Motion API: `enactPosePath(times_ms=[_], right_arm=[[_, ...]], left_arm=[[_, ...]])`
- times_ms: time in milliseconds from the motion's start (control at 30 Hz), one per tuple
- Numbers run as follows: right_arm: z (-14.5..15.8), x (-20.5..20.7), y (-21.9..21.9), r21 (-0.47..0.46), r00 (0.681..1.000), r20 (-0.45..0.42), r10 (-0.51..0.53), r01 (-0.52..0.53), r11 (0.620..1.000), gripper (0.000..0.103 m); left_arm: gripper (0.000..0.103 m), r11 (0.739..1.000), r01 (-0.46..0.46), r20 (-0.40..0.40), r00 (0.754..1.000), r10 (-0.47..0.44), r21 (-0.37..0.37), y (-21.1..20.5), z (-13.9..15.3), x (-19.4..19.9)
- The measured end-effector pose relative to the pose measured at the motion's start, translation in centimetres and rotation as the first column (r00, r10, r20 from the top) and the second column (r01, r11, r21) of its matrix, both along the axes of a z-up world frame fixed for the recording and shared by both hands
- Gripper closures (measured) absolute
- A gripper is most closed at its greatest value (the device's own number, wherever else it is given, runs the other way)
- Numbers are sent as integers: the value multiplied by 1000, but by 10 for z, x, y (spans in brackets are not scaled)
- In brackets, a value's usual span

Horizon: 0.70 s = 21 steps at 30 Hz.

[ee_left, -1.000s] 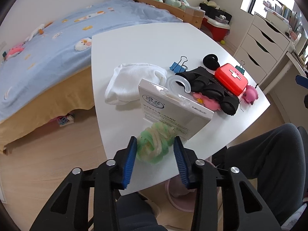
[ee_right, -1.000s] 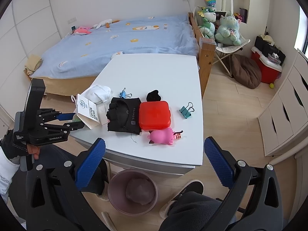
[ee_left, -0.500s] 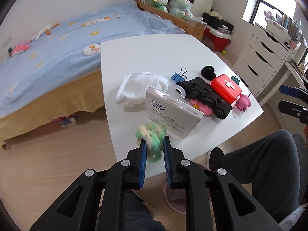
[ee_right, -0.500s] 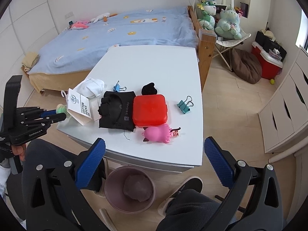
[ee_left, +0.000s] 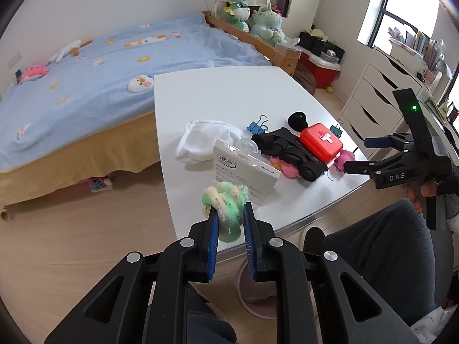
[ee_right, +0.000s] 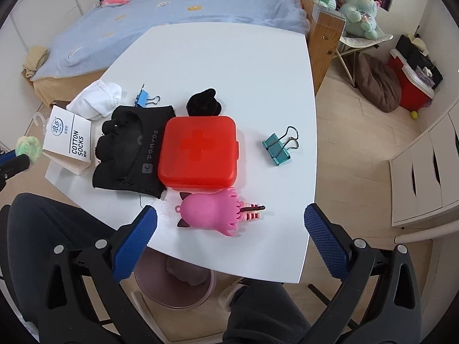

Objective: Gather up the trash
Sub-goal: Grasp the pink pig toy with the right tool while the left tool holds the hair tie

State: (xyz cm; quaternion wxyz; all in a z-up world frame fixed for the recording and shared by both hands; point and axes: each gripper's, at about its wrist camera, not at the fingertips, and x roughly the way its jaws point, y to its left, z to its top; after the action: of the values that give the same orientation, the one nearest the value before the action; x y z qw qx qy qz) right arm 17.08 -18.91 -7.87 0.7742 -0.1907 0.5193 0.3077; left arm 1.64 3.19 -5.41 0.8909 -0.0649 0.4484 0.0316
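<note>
Green-and-cream fuzzy scrunchie [ee_left: 228, 205] pinched in our left gripper [ee_left: 229, 223] off the white table [ee_left: 229, 97] edge, right gripper [ee_right: 229, 236] jaws wide apart, pink bin [ee_right: 172, 286] half hidden beneath.

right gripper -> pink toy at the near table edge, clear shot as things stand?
Probably yes. The right gripper is open, its fingers straddling the pink toy from above. Nothing covers the toy; the red case sits just behind it, leaving the near side free.
</note>
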Motion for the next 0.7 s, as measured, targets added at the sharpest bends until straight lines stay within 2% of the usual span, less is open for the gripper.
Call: enactPosePath(times_ms=[167,233,267,333,467,700], right_arm=[[-7,2,8,-40,1000,-6,25,-25,999,4],[-10,2,10,-57,1000,-10,26,-26,998,15],[-11,2,11,-59,1000,-13,28,-29,998,25],[-10,3,11,-53,1000,-15,25,-26,998,25],[-8,1,10,-36,999,-17,27,-27,999,37],[-4,-4,4,-3,1000,-6,4,-4,1000,39]], left_arm=[[86,1000,-1,6,1000,1,3,0,2,-2],[86,1000,-1,6,1000,1,3,0,2,-2],[86,1000,0,6,1000,0,2,0,2,-2],[86,1000,0,6,1000,0,0,-1,3,-2],[86,1000,1,8,1000,-1,0,-2,3,-3],[86,1000,11,15,1000,-11,5,-8,3,-8]])
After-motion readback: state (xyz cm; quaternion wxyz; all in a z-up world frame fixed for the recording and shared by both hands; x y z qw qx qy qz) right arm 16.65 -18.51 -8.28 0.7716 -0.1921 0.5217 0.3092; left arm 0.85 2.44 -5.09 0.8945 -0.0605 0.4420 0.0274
